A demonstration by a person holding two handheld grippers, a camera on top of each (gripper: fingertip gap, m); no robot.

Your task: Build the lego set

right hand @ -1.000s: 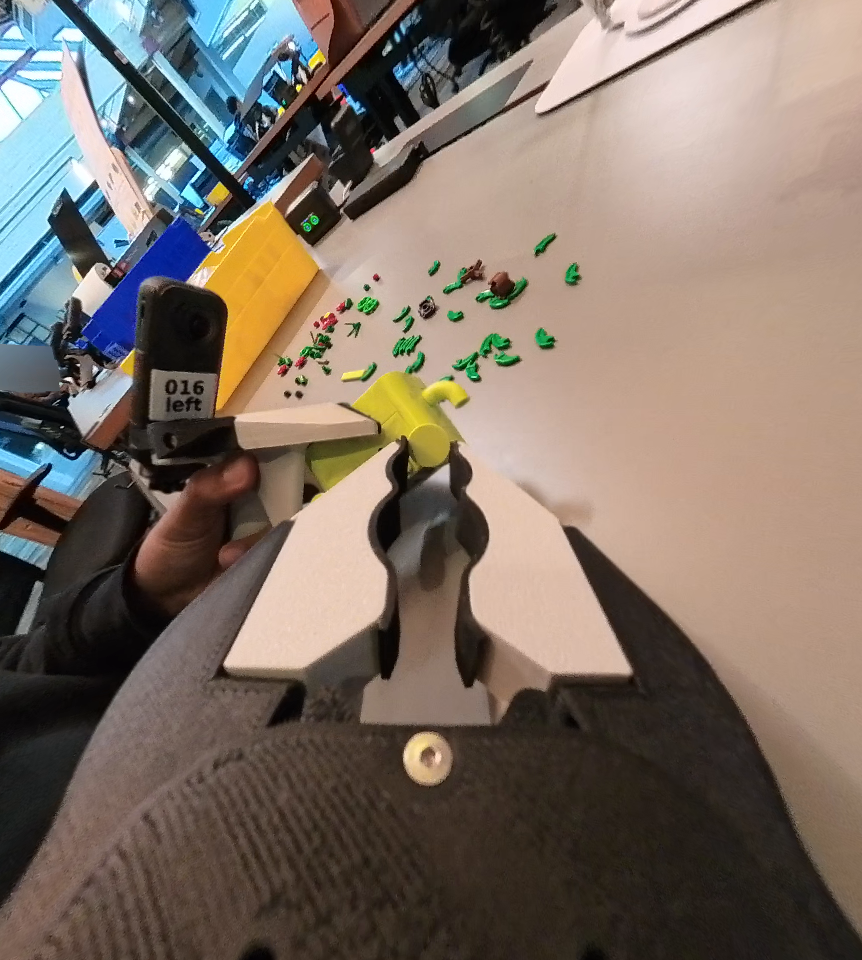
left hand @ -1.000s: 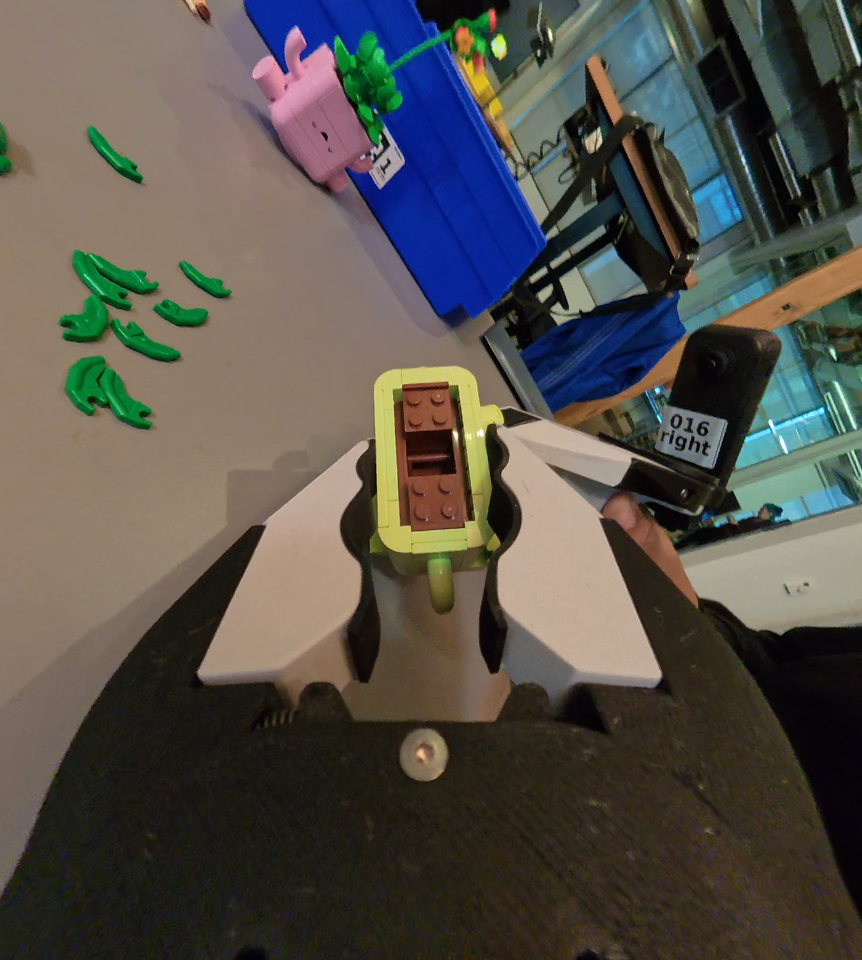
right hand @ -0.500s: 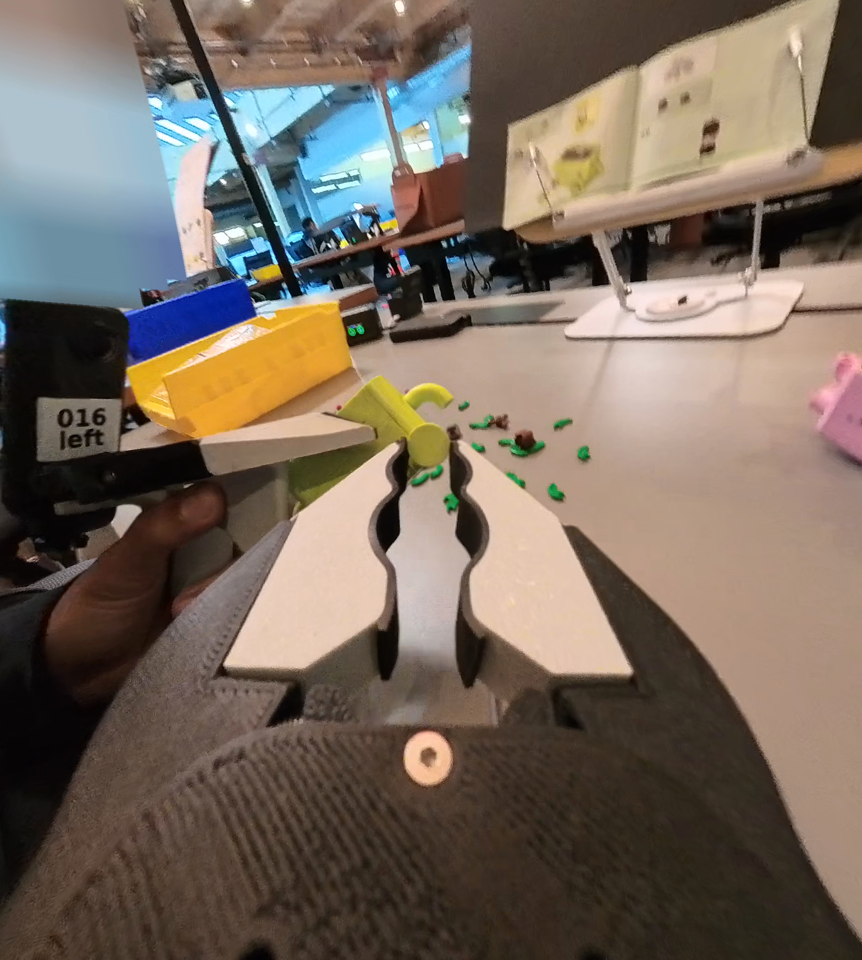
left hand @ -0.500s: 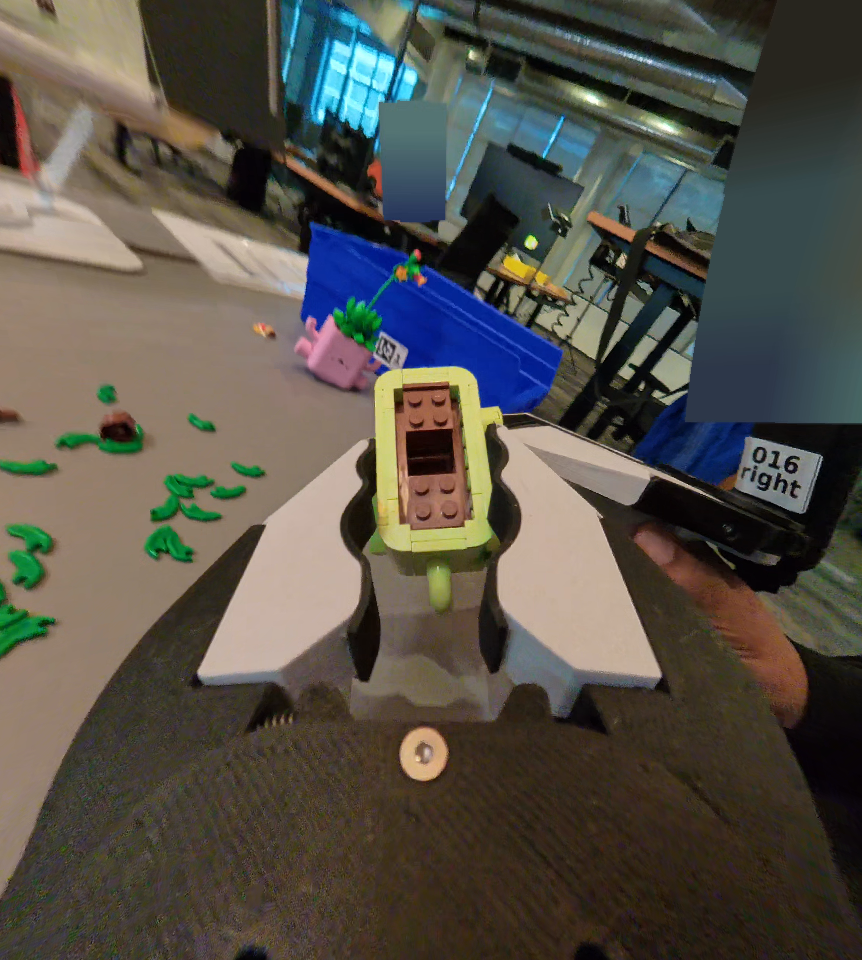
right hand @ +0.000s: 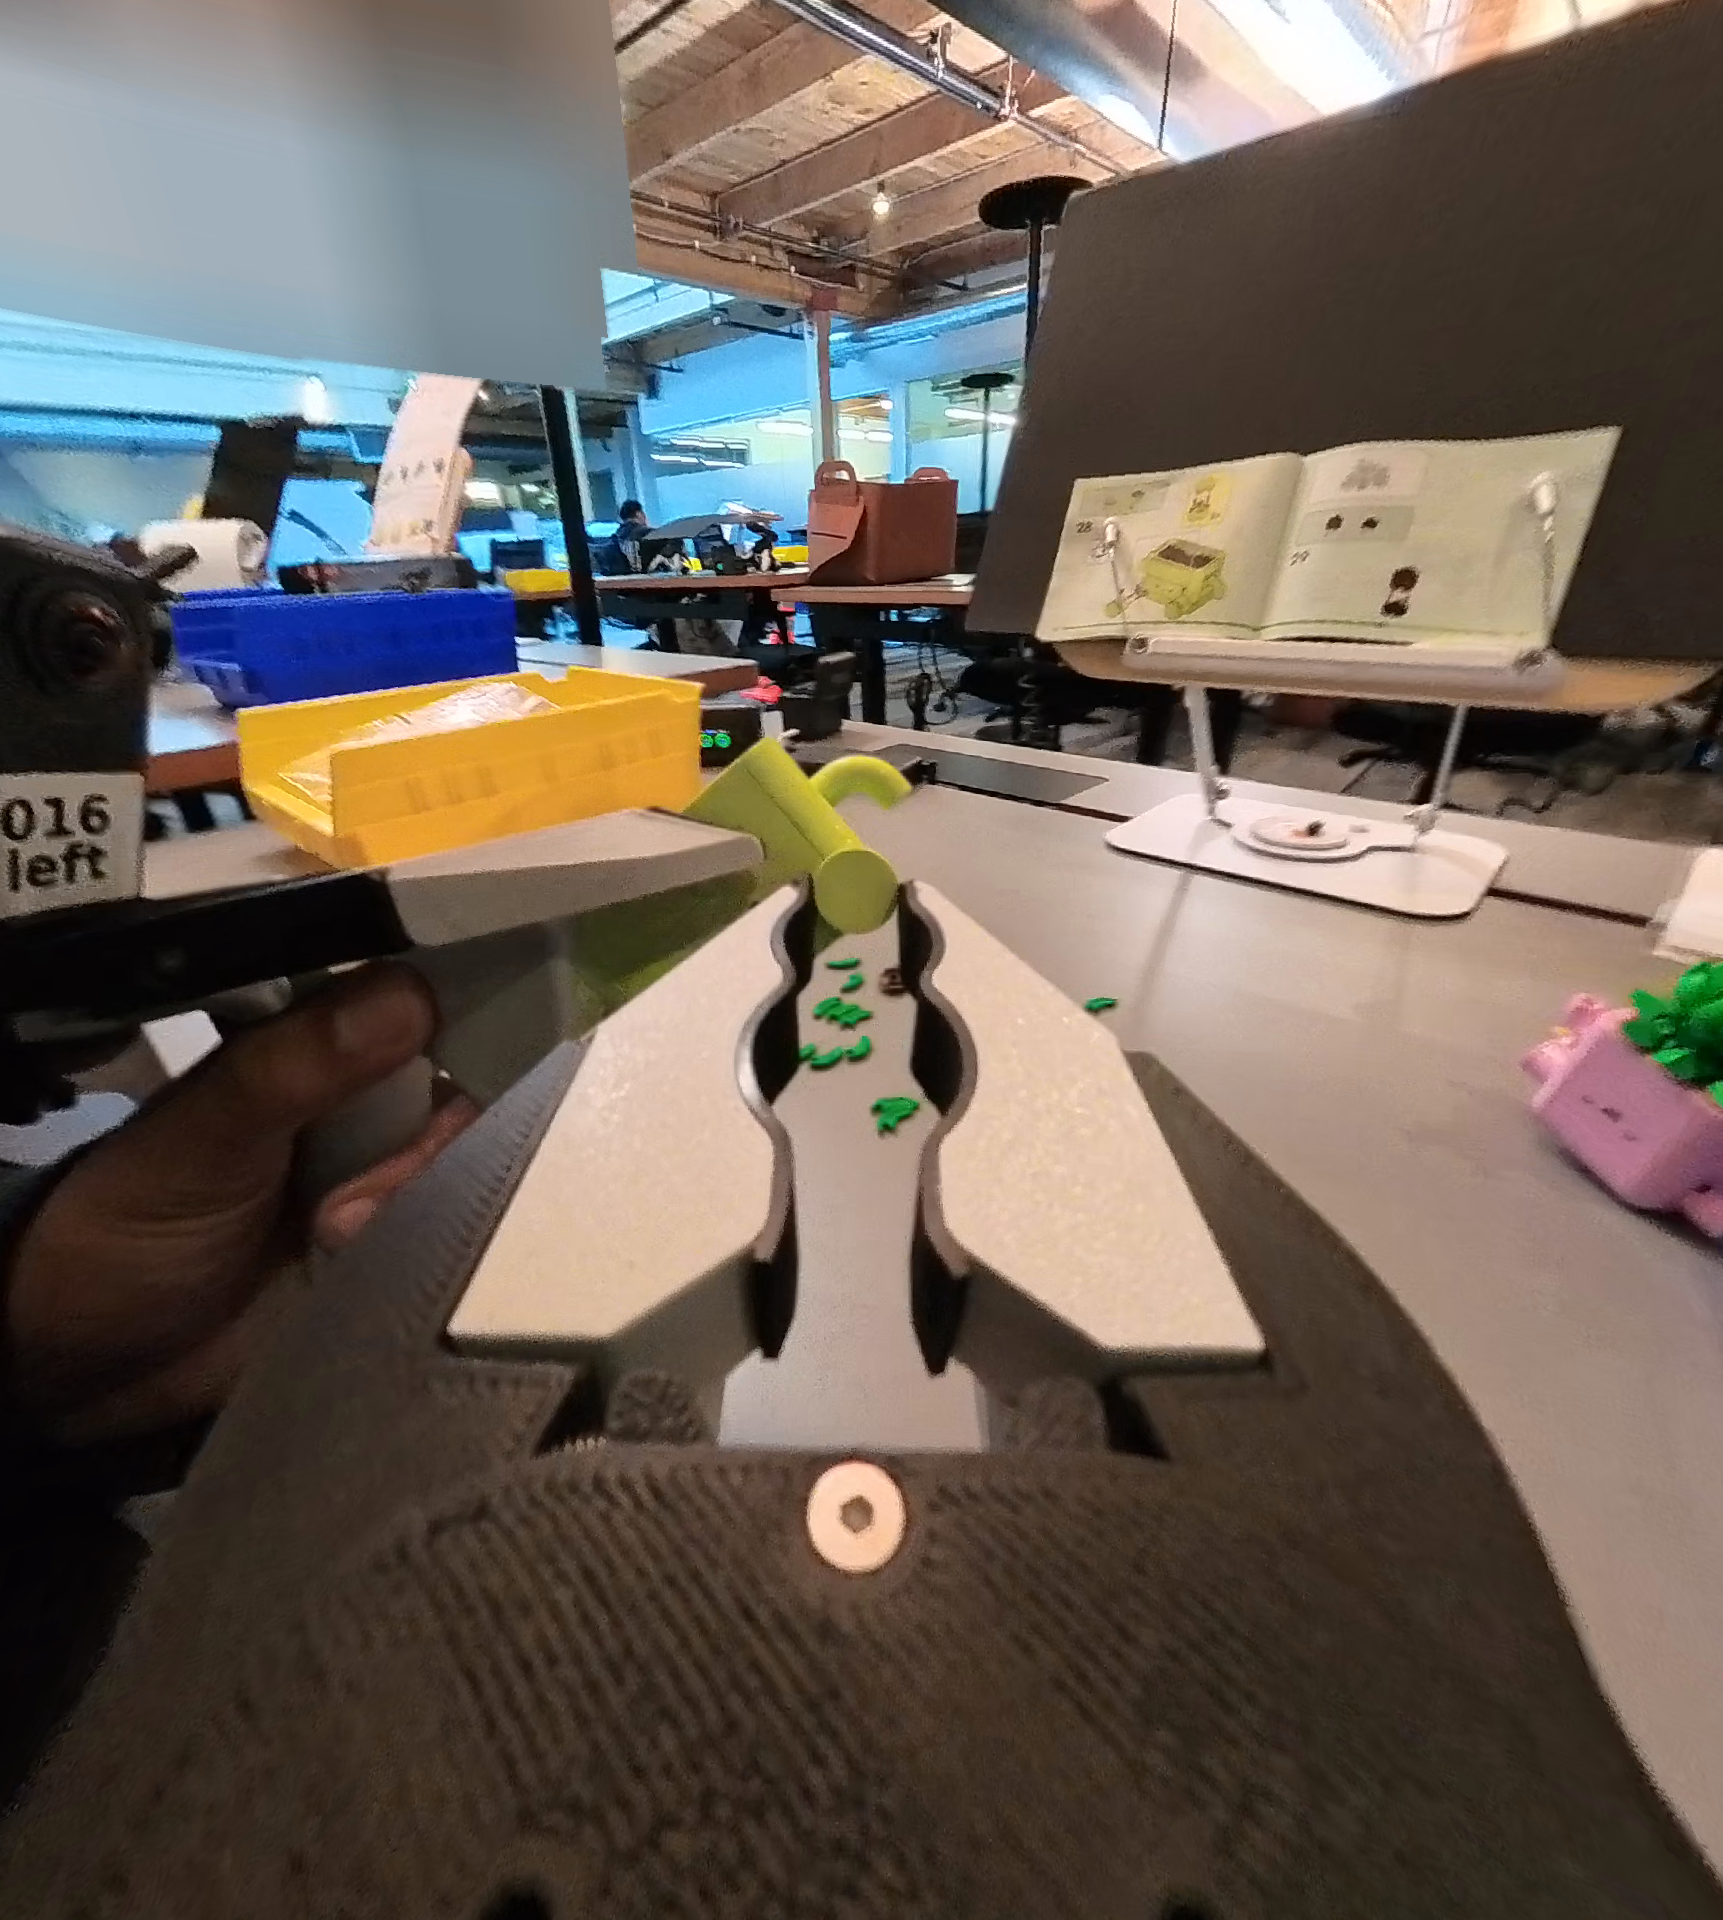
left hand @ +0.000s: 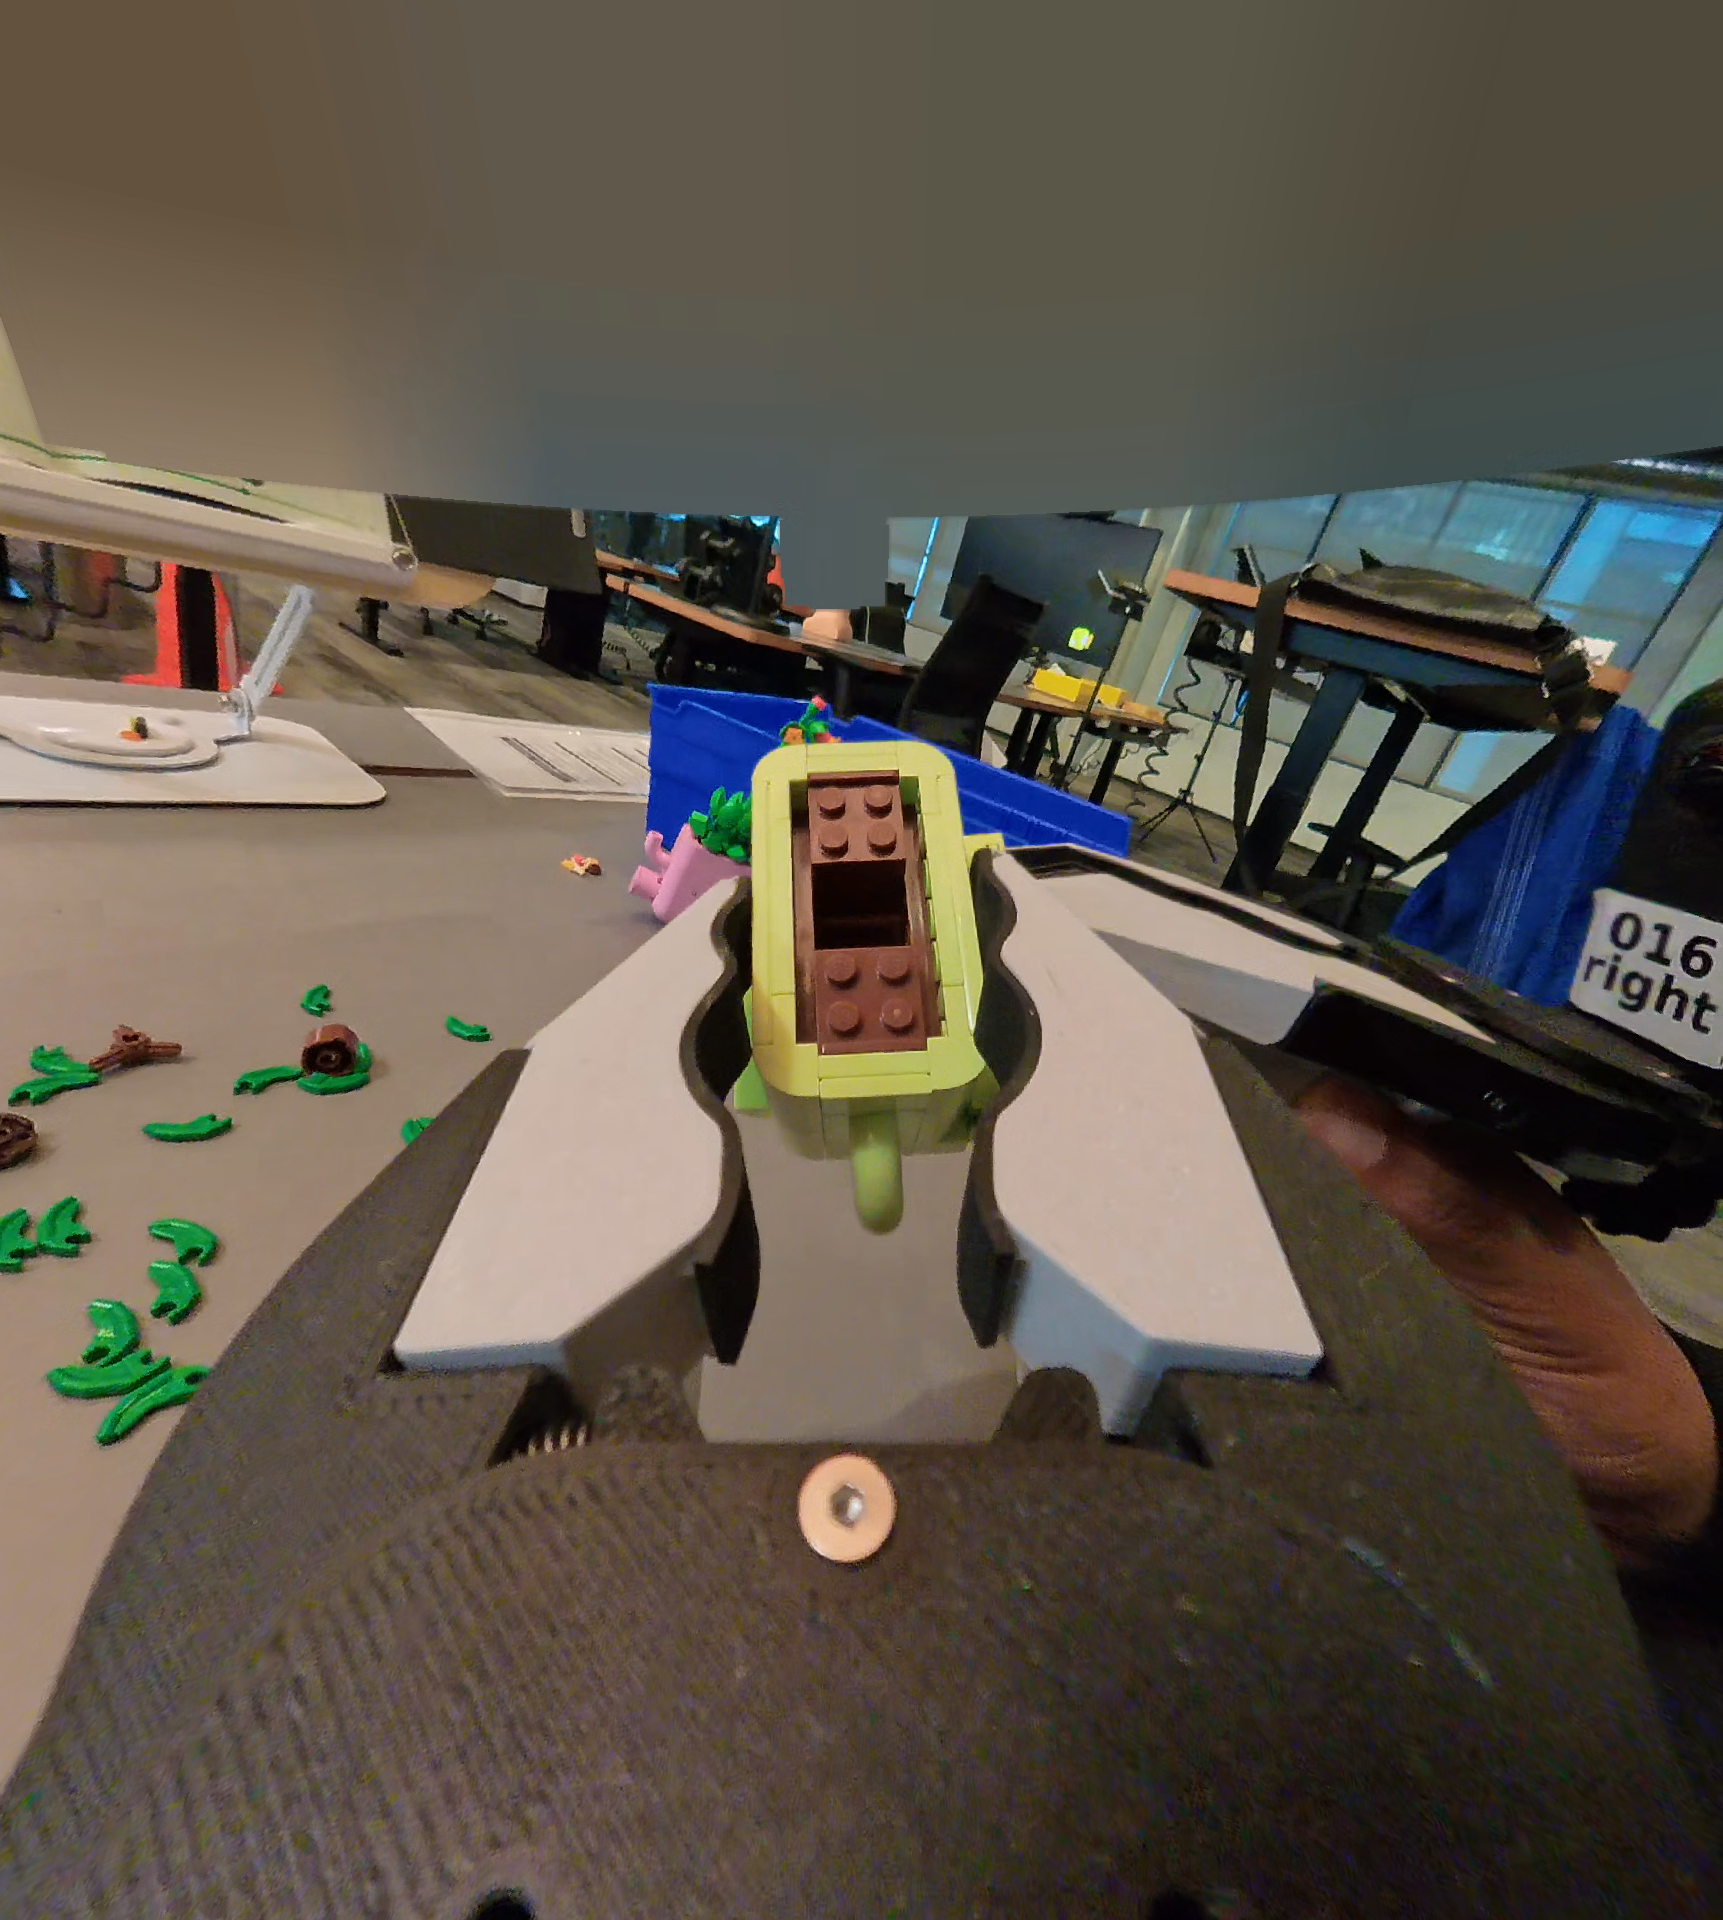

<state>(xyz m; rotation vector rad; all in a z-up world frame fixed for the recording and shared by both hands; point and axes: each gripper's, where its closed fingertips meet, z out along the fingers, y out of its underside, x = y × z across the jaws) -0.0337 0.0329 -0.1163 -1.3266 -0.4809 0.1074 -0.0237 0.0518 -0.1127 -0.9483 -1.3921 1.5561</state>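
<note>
My left gripper is shut on a lime-green lego pot with brown bricks set in its open top, held above the grey table. A curved lime hook hangs from the pot's near end. My right gripper comes in from the right, and its fingertips close on a round lime stub on the pot's side. It also shows in the left wrist view. Green leaf pieces and small brown pieces lie loose on the table at the left.
A pink lego pot with a green plant lies tilted on the table to the right. An instruction booklet sits open on a white stand at the back. A yellow bin and a blue bin stand by the table's edges.
Both grippers, still holding the lime pot between them, have swung up from looking down at the table to nearly level. The grip on the pot is unchanged.
</note>
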